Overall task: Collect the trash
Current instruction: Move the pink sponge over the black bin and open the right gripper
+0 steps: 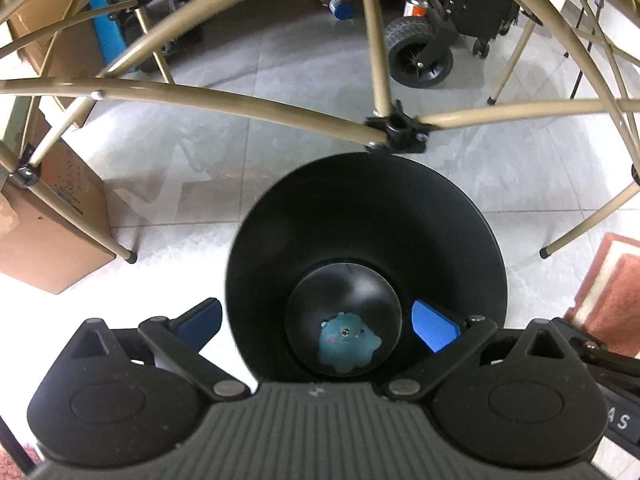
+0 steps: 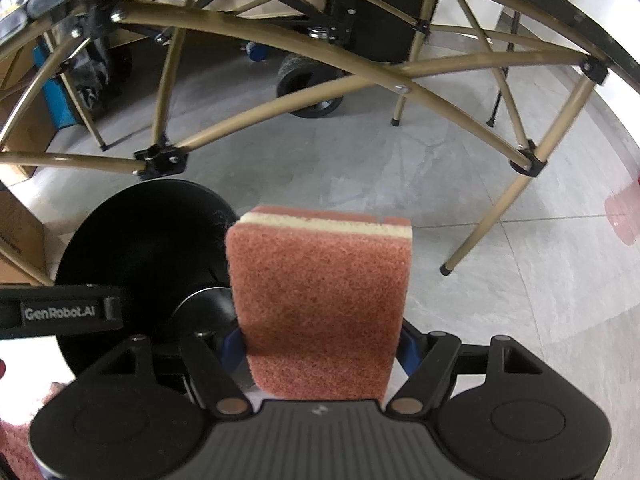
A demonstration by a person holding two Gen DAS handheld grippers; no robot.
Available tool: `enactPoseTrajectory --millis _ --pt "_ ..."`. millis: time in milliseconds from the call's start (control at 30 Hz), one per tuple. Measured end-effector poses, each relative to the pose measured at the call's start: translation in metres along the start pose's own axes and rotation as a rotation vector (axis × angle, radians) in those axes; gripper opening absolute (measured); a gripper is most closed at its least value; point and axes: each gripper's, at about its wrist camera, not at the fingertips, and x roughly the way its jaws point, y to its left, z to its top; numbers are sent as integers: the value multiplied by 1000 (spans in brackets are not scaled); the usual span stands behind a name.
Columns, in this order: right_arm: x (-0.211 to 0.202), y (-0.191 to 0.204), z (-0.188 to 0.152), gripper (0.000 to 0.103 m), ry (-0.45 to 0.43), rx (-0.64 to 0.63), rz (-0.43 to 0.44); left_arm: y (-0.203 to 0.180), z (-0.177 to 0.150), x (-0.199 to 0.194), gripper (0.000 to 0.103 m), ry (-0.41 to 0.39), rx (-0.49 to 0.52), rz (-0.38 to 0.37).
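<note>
floor (image 1: 280,92): grey tile | on it: frame legs (image 1: 494,98), cardboard box (image 1: 44,232), wheel (image 1: 420,54)

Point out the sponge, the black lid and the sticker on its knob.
sponge (image 2: 320,300): right wrist view, red scouring face.
black lid (image 1: 360,216): left wrist view, upper disc surface.
sticker (image 1: 347,340): left wrist view, its middle.

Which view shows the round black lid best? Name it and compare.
Left wrist view: the round black lid sits centred with its full rim, knob and blue sticker visible. In the right wrist view the lid is partly hidden behind the pink sponge.
</note>
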Motion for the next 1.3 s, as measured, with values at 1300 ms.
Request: enactPoseTrajectory --millis 1300 --pt "57 139 21 72 138 -81 127 130 -3 -10 103 23 -125 150"
